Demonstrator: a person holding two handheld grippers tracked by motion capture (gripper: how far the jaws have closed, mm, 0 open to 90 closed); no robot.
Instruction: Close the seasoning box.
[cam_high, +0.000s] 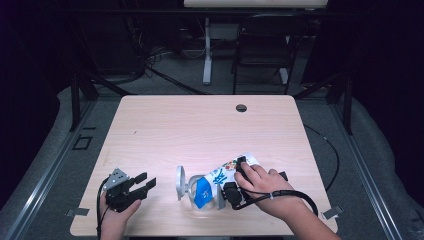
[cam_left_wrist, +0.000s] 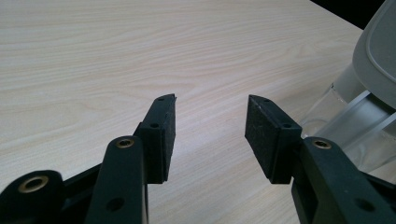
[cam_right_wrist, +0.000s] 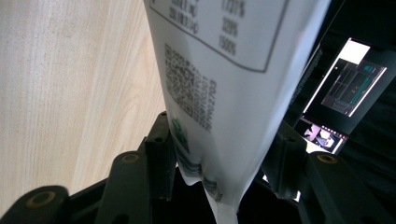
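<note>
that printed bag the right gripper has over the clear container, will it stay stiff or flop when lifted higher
Likely floppy: the bag is thin film that bends and creases between the right gripper jaws. Probably light, since a pinch at one end holds it tilted over the clear container. Its glossy surface may slip in the pads.

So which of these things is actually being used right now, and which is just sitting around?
In use:
- bag, clamped in the right gripper and tipped toward the container
- clear container, lid open
- left gripper, open, empty, beside the container

Just around:
- table, the work surface
- folding chair behind the table
- screen off to one side
</note>
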